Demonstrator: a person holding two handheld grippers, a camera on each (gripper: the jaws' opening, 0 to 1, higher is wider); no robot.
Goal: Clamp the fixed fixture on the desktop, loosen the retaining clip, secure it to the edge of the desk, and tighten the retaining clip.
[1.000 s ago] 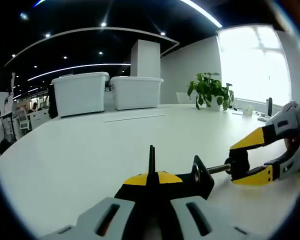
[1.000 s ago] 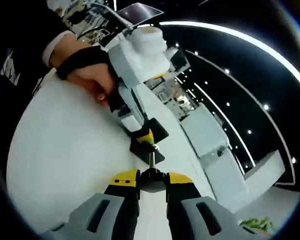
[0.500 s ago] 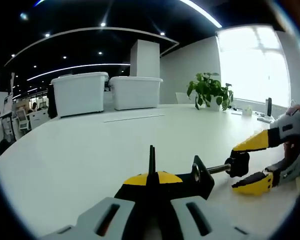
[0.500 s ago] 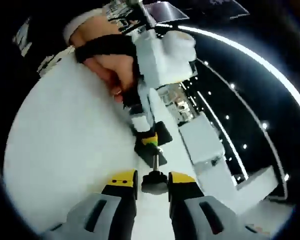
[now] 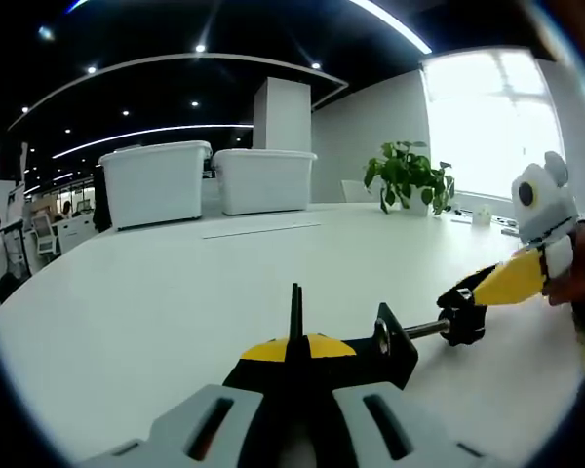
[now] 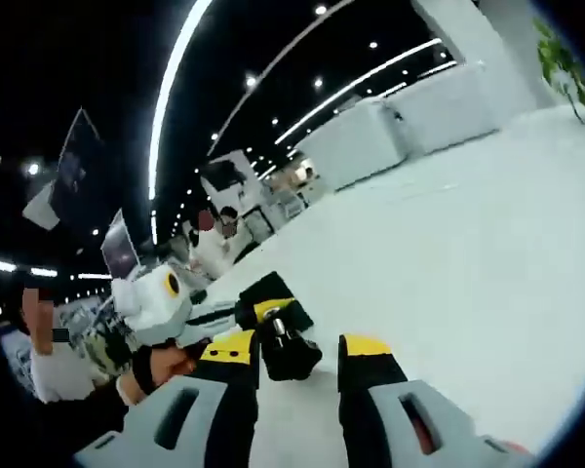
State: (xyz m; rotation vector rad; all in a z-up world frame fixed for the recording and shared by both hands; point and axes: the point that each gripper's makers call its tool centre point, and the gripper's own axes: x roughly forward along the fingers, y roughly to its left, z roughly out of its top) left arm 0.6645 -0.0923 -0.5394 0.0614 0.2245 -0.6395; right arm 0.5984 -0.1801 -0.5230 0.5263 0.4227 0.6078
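Note:
My left gripper (image 5: 295,353) is shut on the black clamp fixture (image 5: 395,349), holding it low over the white desk (image 5: 175,283). The fixture's screw rod runs right to a black knob (image 5: 463,317). The right gripper's yellow finger (image 5: 512,281) touches that knob from the right. In the right gripper view my right gripper (image 6: 297,353) stands open, and the knob (image 6: 288,353) sits between its jaws, against the left one with a gap on the right. Beyond it the fixture's black and yellow body (image 6: 273,297) is held by the left gripper's white housing (image 6: 190,317), with a person's hand (image 6: 156,366) behind.
Two white storage bins (image 5: 156,180) (image 5: 266,178) stand at the far side of the desk. A potted plant (image 5: 409,175) is at the back right near a bright window. The desk surface (image 6: 448,224) stretches wide to the right of the fixture.
The right gripper's jaws have spread off the knob, and it has rolled around the screw axis, so its view has swung. The left gripper and fixture have stayed still.

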